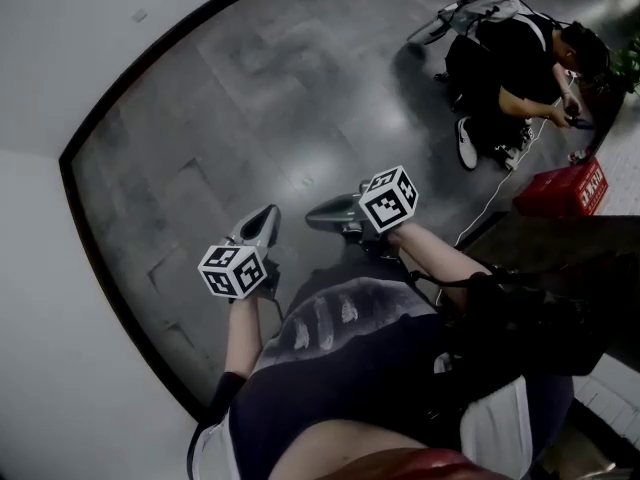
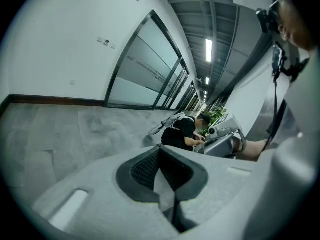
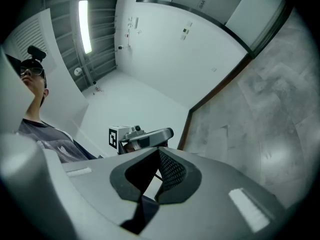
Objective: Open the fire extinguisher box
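Observation:
A red box with white print (image 1: 560, 190) stands on the floor at the right, beside a dark ledge; it is far from both grippers. My left gripper (image 1: 266, 218) is held out over the grey floor, its jaws together with nothing in them. My right gripper (image 1: 314, 213) is level with it and points left, also shut and empty. In the left gripper view the jaws (image 2: 160, 147) meet at their tips, and the right gripper (image 2: 223, 141) shows beyond them. The right gripper view shows its own closed jaws (image 3: 160, 150) and the left gripper (image 3: 144, 136) behind.
A person in black (image 1: 505, 73) crouches on the floor at the upper right, with a white cable (image 1: 492, 200) running toward me. A white wall with a dark skirting (image 1: 110, 108) curves along the left. A glass partition (image 2: 145, 69) lines the corridor.

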Motion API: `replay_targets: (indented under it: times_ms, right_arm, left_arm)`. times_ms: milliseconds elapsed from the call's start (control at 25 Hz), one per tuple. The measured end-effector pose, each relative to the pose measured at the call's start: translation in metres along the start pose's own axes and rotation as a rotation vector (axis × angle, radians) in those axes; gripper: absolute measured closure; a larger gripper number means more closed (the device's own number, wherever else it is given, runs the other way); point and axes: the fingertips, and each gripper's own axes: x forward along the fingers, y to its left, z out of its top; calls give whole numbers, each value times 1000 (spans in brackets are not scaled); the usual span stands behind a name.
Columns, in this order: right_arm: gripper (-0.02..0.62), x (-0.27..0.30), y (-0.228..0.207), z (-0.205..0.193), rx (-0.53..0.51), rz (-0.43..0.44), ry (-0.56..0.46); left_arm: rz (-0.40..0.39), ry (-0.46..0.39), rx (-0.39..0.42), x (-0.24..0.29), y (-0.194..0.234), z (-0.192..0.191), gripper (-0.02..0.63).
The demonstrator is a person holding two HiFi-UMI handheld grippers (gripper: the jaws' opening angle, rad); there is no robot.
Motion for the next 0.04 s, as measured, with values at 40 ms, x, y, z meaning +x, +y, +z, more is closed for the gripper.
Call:
replay_targets:
  times_ms: [40]
  right_arm:
    - [595, -8, -5, 5, -3, -2, 2]
  left_arm:
    - [-1, -7, -3, 8, -3, 1, 606]
